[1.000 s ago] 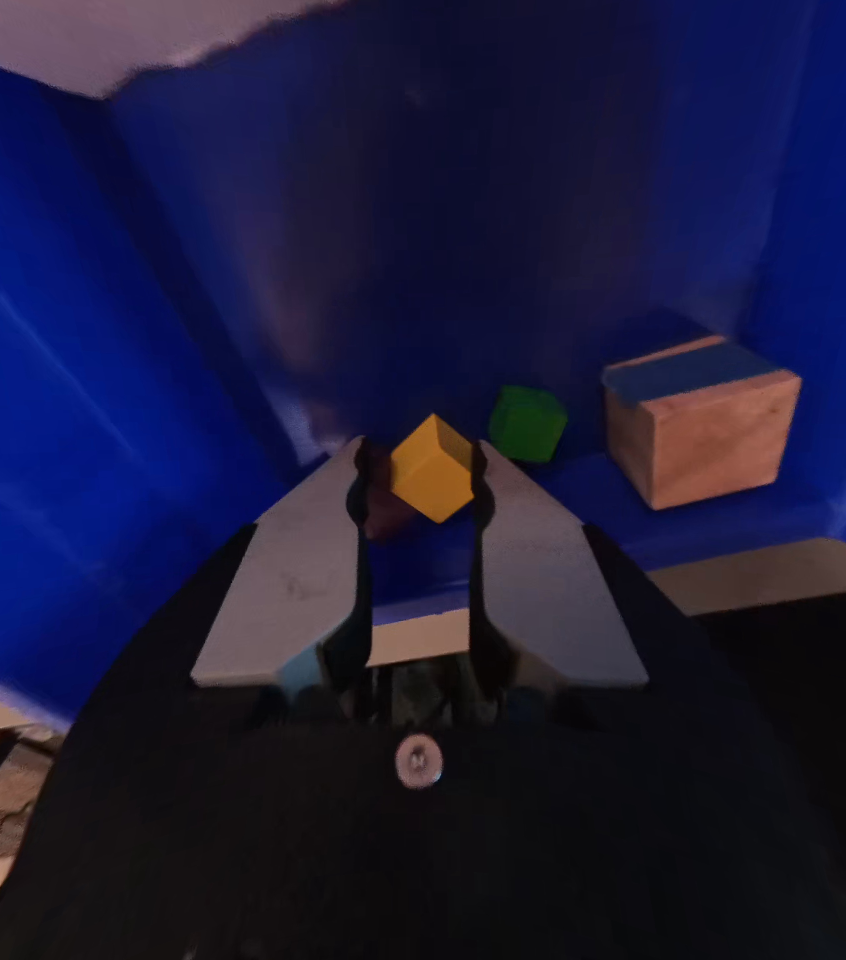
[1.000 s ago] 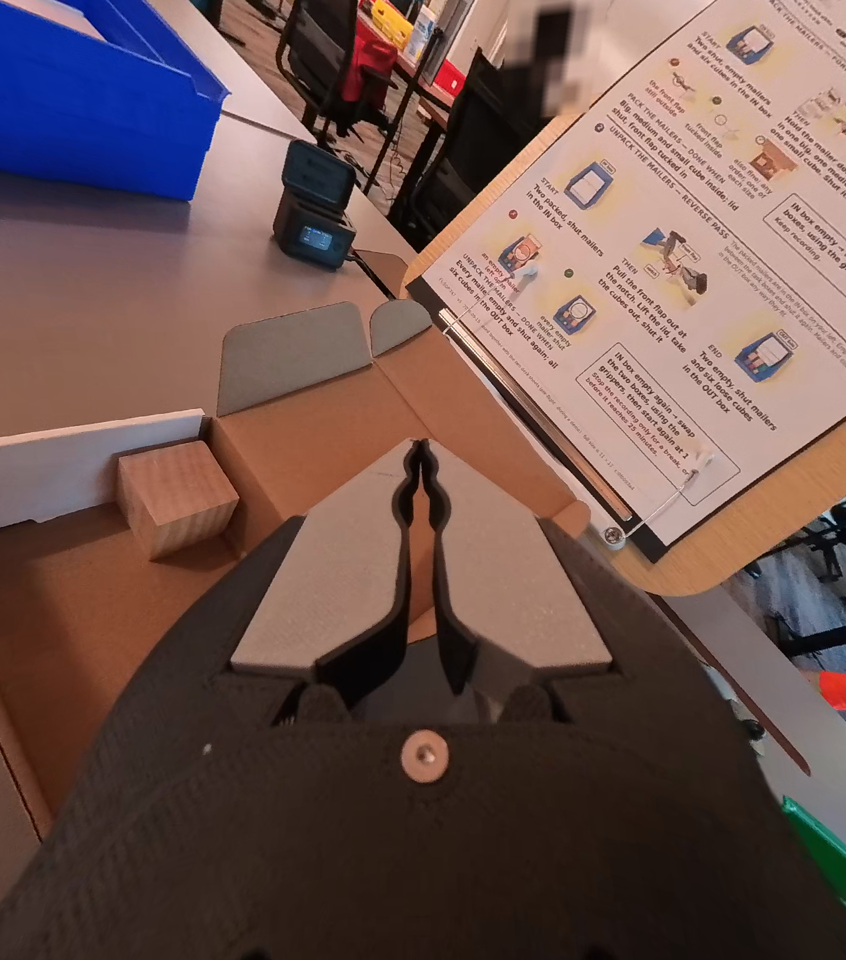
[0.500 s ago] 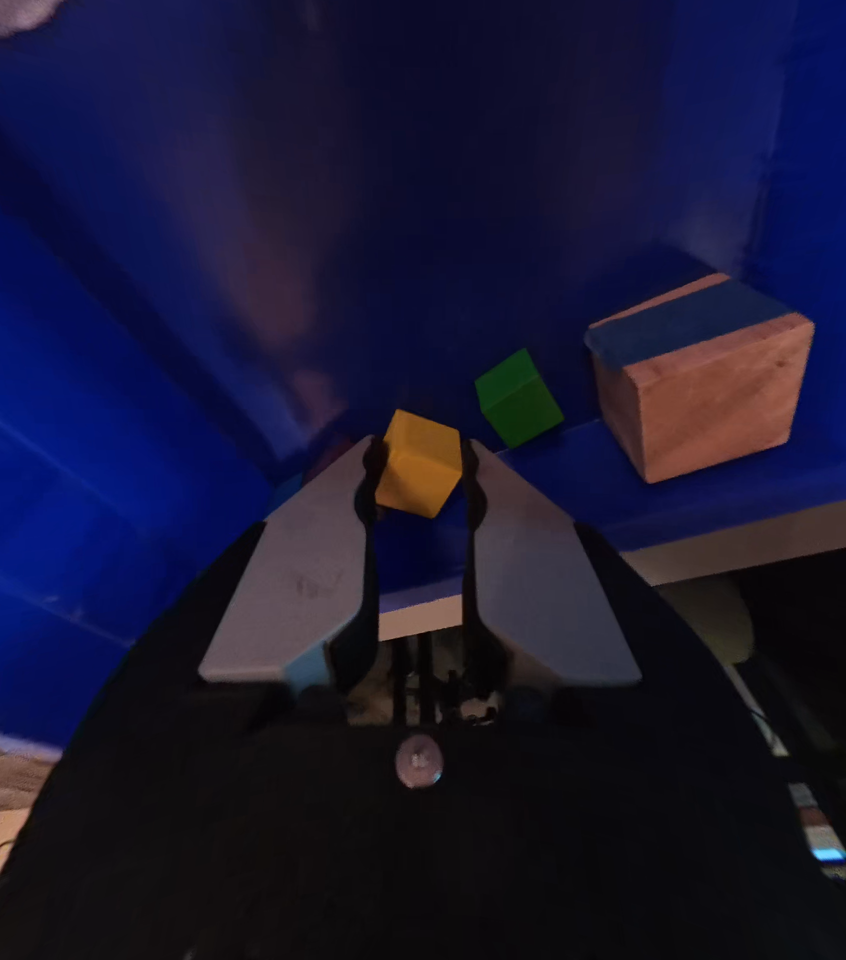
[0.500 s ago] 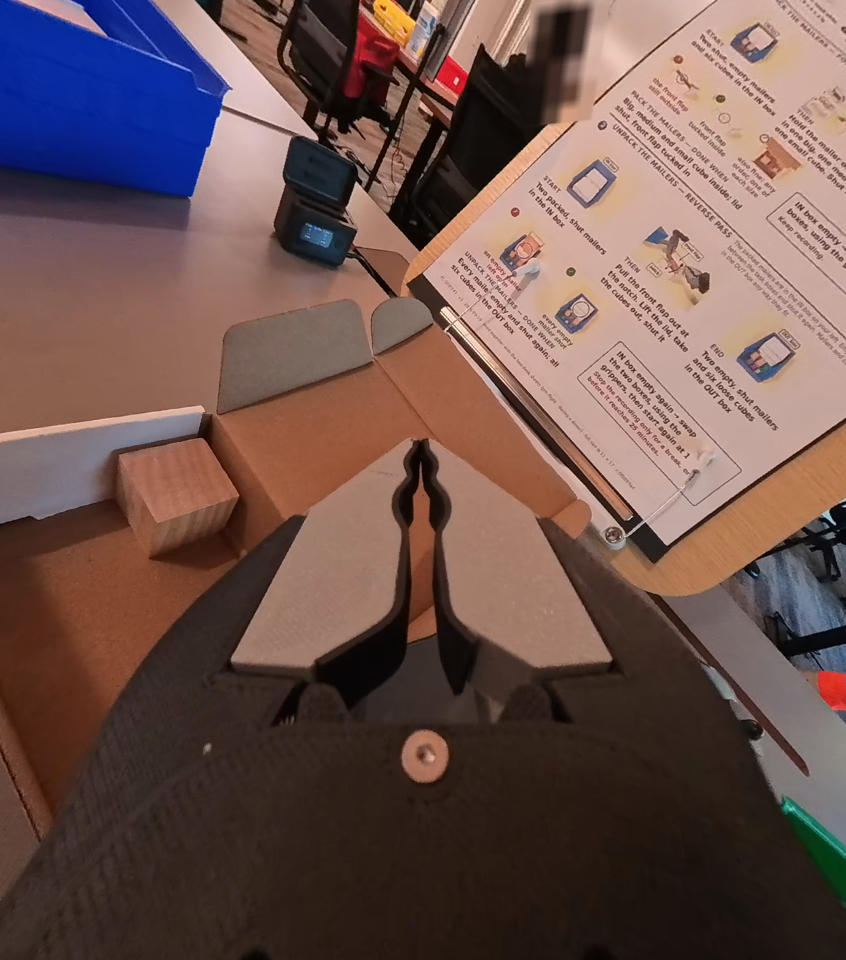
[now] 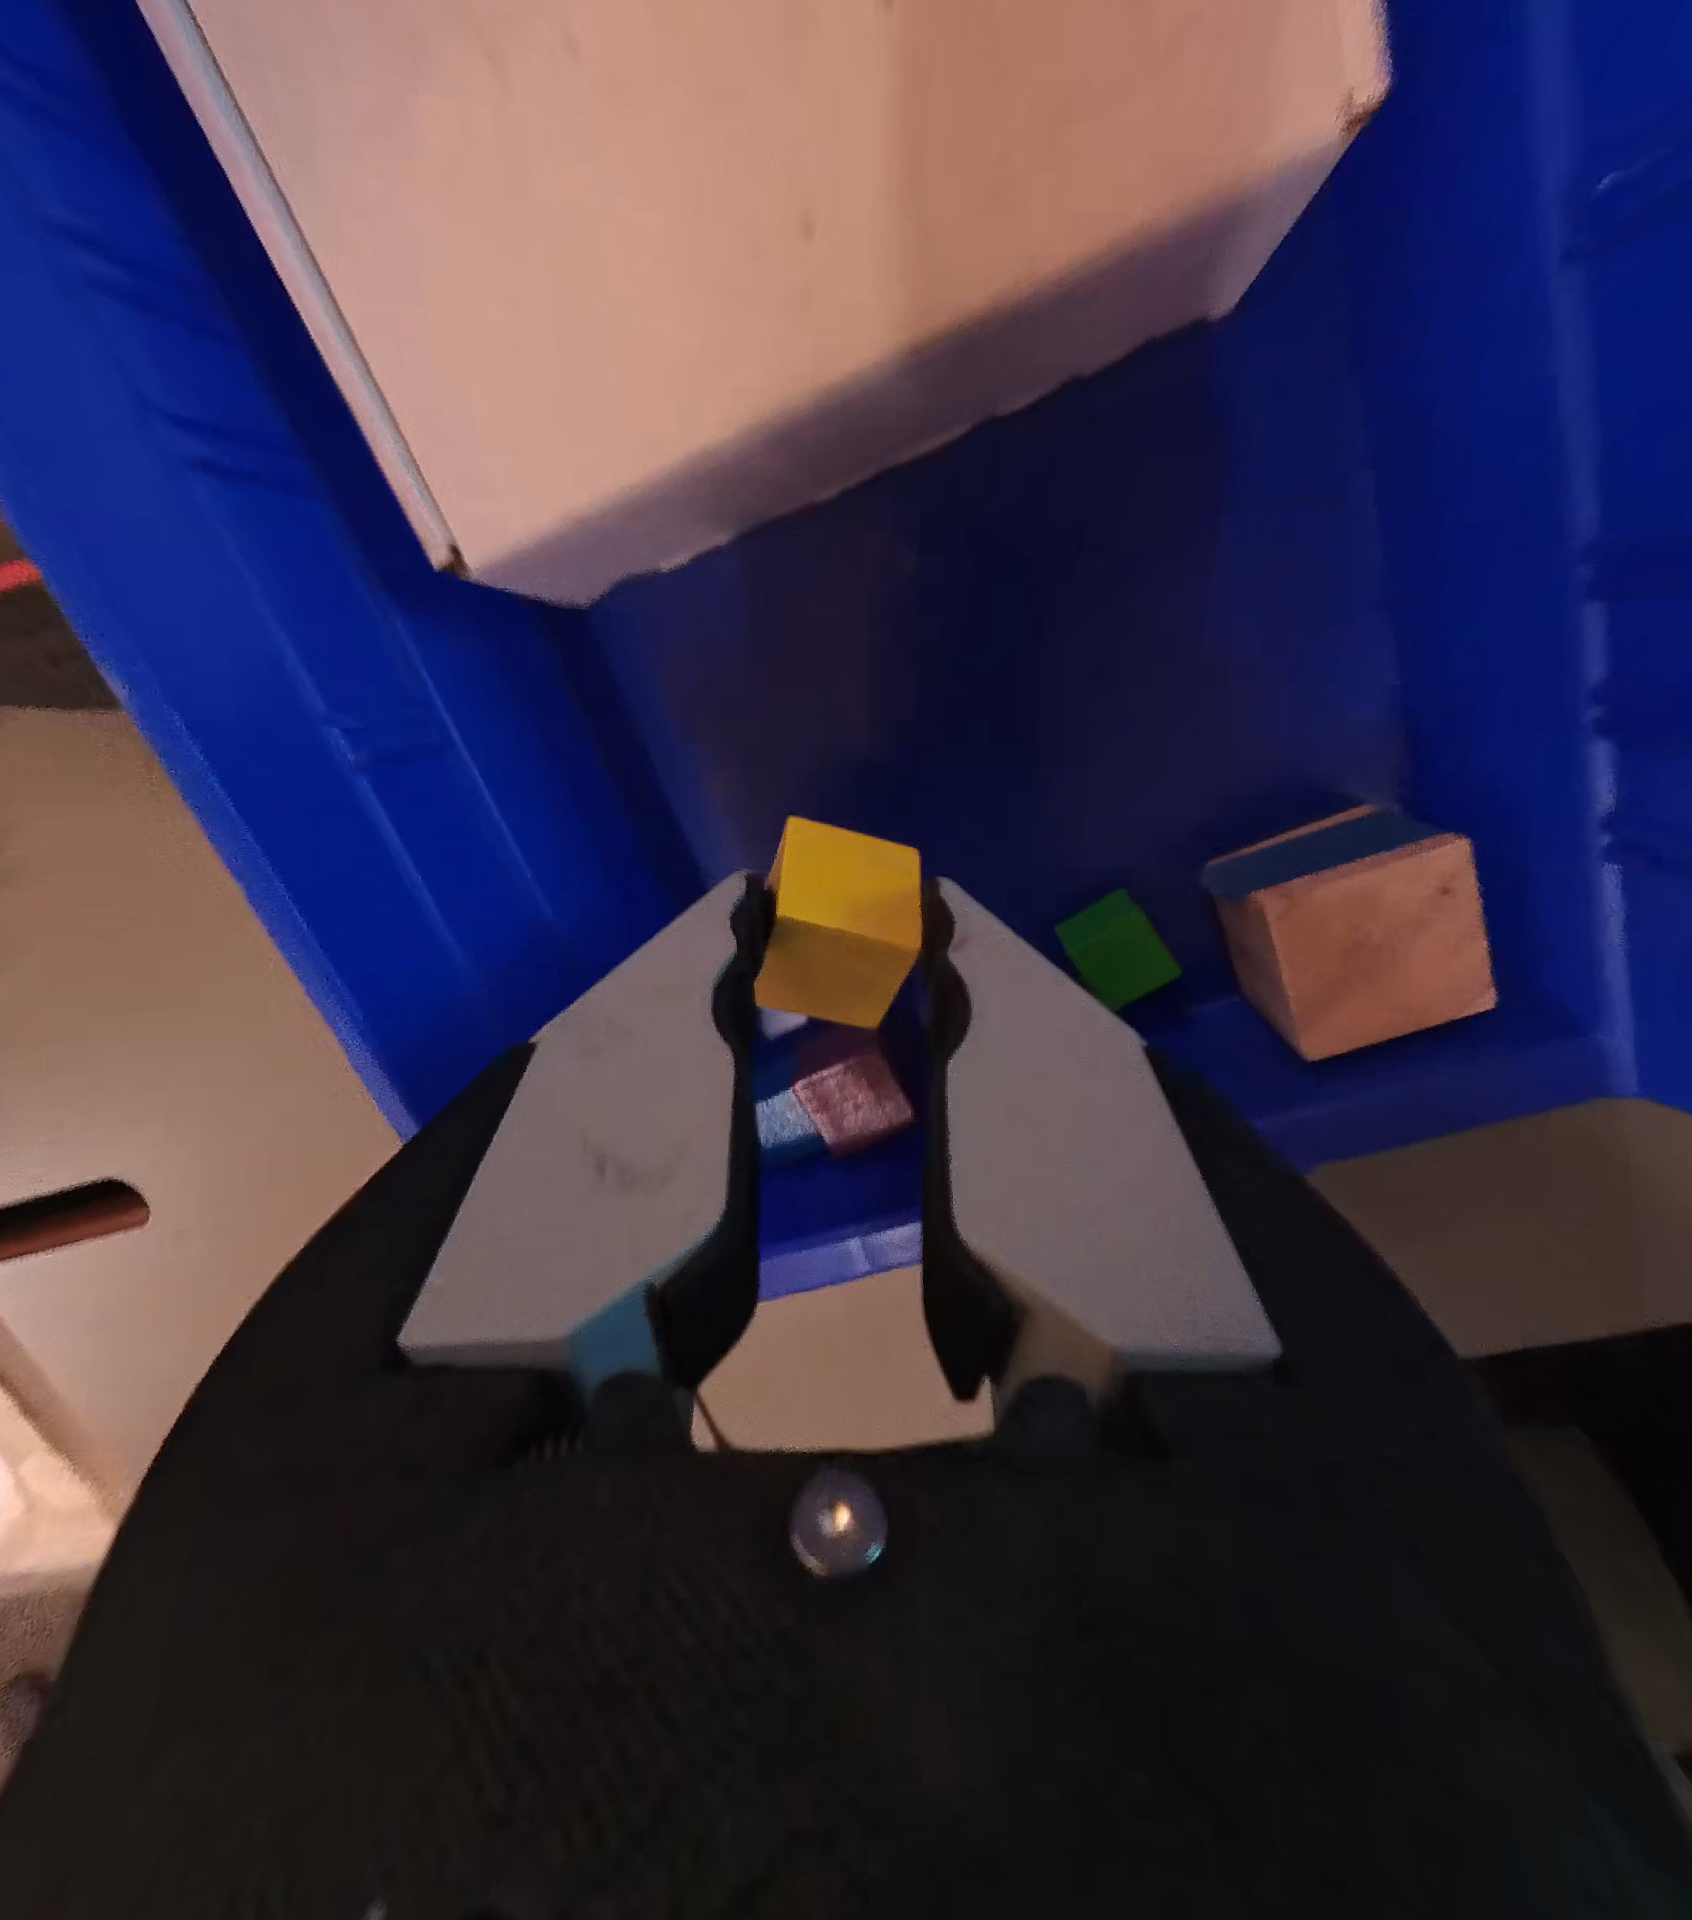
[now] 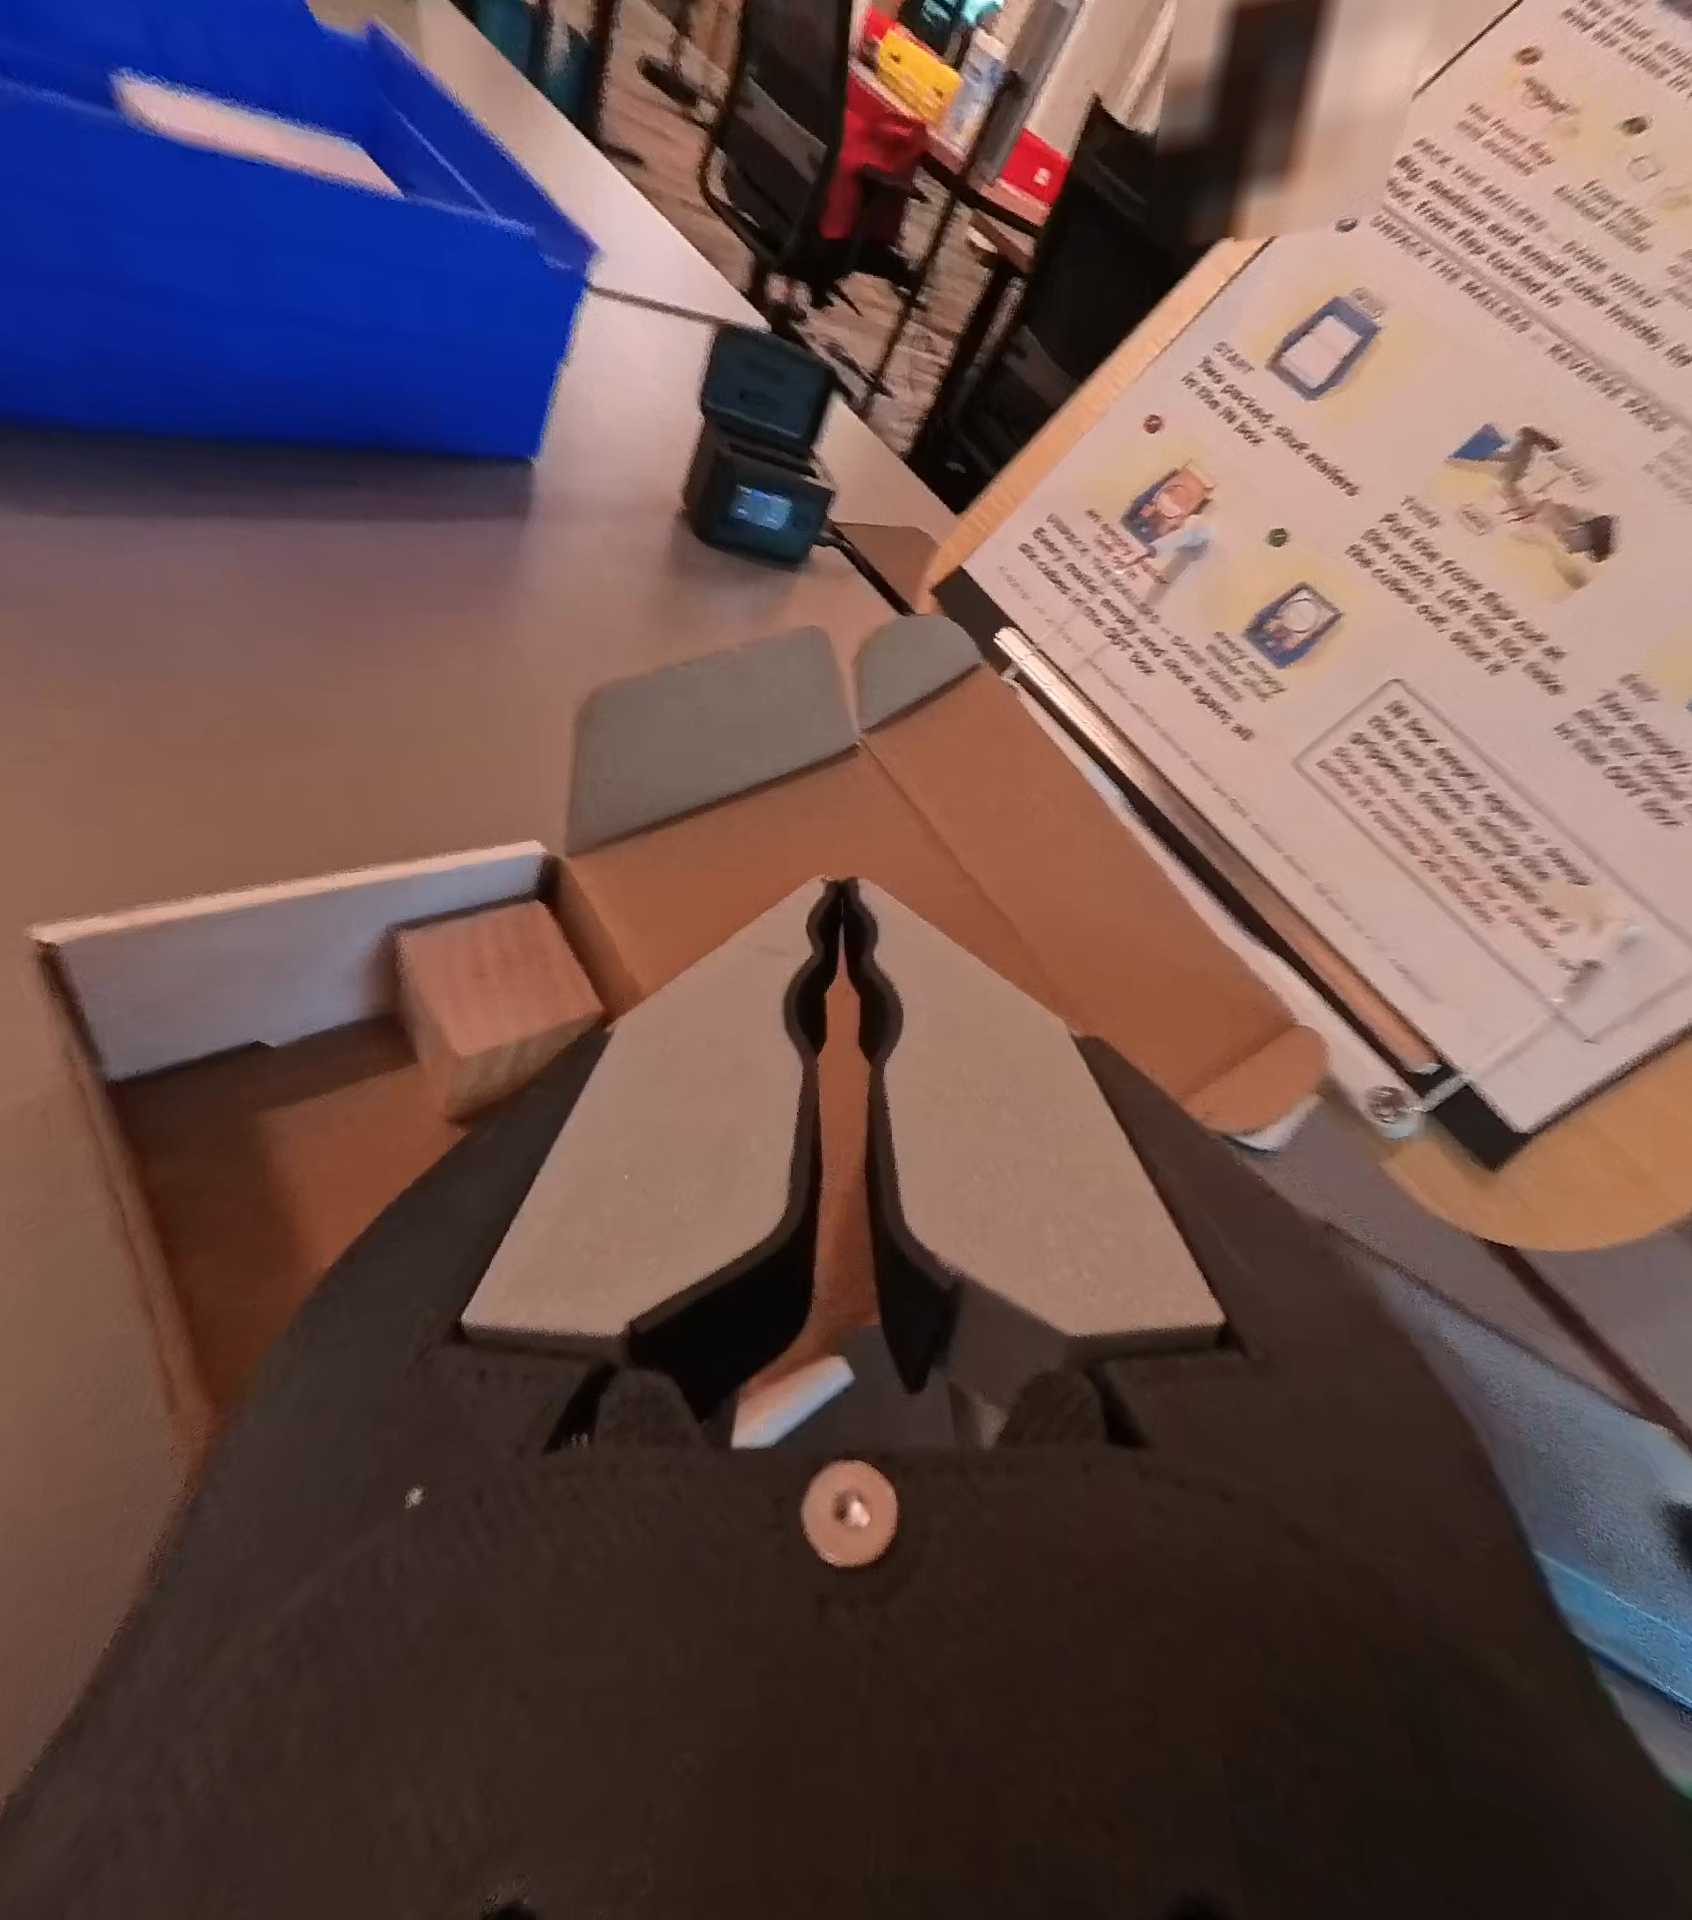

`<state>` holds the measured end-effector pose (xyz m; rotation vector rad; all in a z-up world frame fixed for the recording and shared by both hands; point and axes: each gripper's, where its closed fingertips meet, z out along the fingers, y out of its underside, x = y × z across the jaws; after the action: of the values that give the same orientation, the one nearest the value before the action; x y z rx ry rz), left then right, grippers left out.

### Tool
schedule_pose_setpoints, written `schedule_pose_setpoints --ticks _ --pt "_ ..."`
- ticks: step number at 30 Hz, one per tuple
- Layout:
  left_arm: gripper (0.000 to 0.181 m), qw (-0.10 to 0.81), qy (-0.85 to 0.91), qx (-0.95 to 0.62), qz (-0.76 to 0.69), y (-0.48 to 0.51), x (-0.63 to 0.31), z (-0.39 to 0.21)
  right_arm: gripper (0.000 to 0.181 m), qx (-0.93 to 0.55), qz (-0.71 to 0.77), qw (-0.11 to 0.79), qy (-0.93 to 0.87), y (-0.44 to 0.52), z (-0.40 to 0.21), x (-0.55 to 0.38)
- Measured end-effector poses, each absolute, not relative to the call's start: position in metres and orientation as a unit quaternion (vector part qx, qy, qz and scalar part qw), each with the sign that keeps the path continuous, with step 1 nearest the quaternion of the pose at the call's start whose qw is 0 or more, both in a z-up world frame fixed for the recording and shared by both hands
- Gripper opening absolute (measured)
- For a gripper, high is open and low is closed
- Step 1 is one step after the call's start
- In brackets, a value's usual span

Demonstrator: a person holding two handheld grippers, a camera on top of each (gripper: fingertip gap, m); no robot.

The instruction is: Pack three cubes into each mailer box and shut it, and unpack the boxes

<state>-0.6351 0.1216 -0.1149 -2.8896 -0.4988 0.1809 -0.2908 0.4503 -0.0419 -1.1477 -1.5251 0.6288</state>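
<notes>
My left gripper (image 5: 837,914) is shut on a small yellow cube (image 5: 840,923) and holds it above the floor of a blue bin (image 5: 1081,644). In the bin lie a small green cube (image 5: 1117,948), a big wooden cube with a blue top (image 5: 1361,940), and a purple cube (image 5: 850,1103) seen between my fingers. A shut pale mailer box (image 5: 748,249) lies further back in the bin. My right gripper (image 6: 842,896) is shut and empty above an open cardboard mailer box (image 6: 322,1164). A wooden cube (image 6: 494,1003) sits in that box's far corner.
A blue bin (image 6: 198,301) stands at the back left of the grey table (image 6: 198,644). A small black device (image 6: 764,462) sits behind the open mailer. A clipboard with an instruction sheet (image 6: 1424,644) leans on a wooden stand at the right. My hands' fingertips stand some 50 cm from each other.
My left gripper has lifted and drawn back with the yellow cube, so the bin's wall, the pale mailer box and the table outside now show. My right gripper has shifted a little.
</notes>
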Motion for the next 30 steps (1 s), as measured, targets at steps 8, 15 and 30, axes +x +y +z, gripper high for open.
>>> schedule_pose_setpoints --ticks 8,15,30 --pt "0.029 0.355 -0.089 -0.931 0.006 0.186 -0.612 -0.046 0.009 -0.474 0.534 0.415 -0.563 0.424 -0.004 -0.279" --pt "0.029 0.512 0.23 -0.824 0.073 0.243 -0.478 0.017 0.024 -0.389 0.738 0.216 -0.507 0.388 0.03 -0.257" --pt "0.028 0.578 0.512 -0.61 0.177 0.339 -0.228 0.014 0.026 -0.318 0.741 0.071 -0.588 0.32 0.014 -0.243"
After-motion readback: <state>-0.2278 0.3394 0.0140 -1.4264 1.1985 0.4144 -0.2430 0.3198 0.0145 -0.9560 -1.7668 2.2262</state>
